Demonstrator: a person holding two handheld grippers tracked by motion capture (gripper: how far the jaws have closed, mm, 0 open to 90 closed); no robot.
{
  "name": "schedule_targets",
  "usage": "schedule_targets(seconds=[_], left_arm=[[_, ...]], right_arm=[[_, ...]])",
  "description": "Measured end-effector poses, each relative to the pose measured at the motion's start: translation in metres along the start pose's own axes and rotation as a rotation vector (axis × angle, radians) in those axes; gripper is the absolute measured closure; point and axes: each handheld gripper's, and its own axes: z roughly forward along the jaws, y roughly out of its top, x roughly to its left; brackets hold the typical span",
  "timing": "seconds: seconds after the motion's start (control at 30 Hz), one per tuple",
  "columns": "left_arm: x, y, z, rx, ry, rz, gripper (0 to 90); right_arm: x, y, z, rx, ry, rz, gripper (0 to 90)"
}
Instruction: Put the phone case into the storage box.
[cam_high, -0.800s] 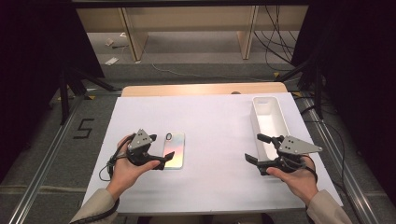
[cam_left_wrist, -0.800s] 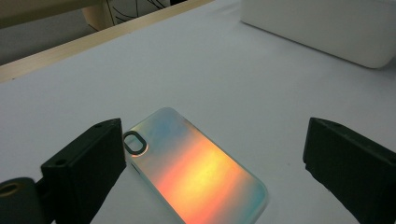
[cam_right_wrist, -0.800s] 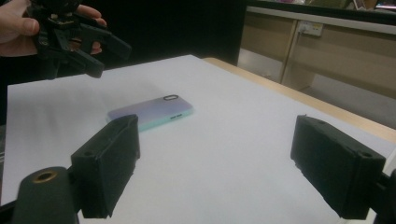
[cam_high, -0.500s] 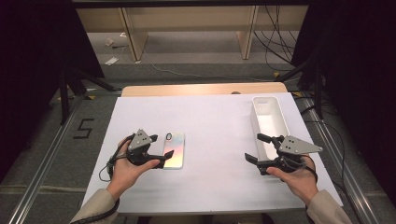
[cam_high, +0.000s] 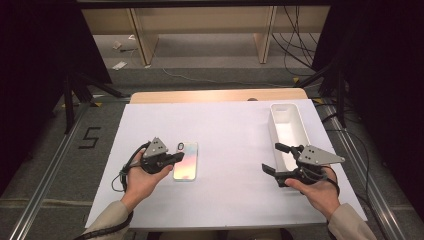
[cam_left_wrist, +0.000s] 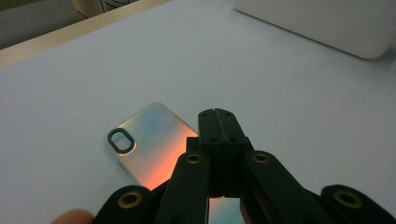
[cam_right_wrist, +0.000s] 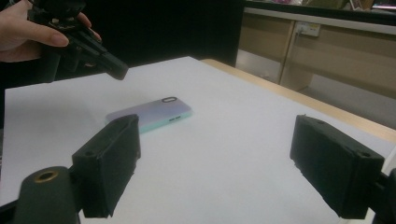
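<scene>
light: bright tabletop, dark surroundings | shadows: soft | blur: near claws, soft focus

The phone case (cam_high: 185, 160) shimmered in an iridescent wash of pale blue, pink and orange, with a black ring around its camera cutout; from the right gripper view its back read lilac and its edge mint green; the table cover (cam_high: 230, 130) was plain white; the tray (cam_high: 288, 131) was white too; both the left gripper (cam_high: 175, 158) and the right gripper (cam_high: 272, 160) were black, each topped by a grey plate; brass-coloured rivets dotted their jaws; the table's far edge (cam_high: 215, 95) showed light wood.
</scene>
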Motion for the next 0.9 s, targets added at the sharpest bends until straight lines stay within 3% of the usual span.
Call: schedule_targets(seconds=[0.27, 0.7, 0.9], left_arm=[[-0.012, 0.003, 0.018, 0.05, -0.029, 0.007, 89.8], [-0.03, -0.005, 0.063, 0.22, -0.049, 0.053, 89.8], [-0.031, -0.009, 0.068, 0.256, -0.048, 0.059, 89.9]], right_arm=[[-0.001, 0.0, 0.0, 0.002, -0.008, 0.001, 17.1], [-0.001, 0.0, 0.0, -0.002, -0.007, 0.009, 17.3], [-0.001, 0.0, 0.0, -0.004, -0.004, 0.01, 17.3]])
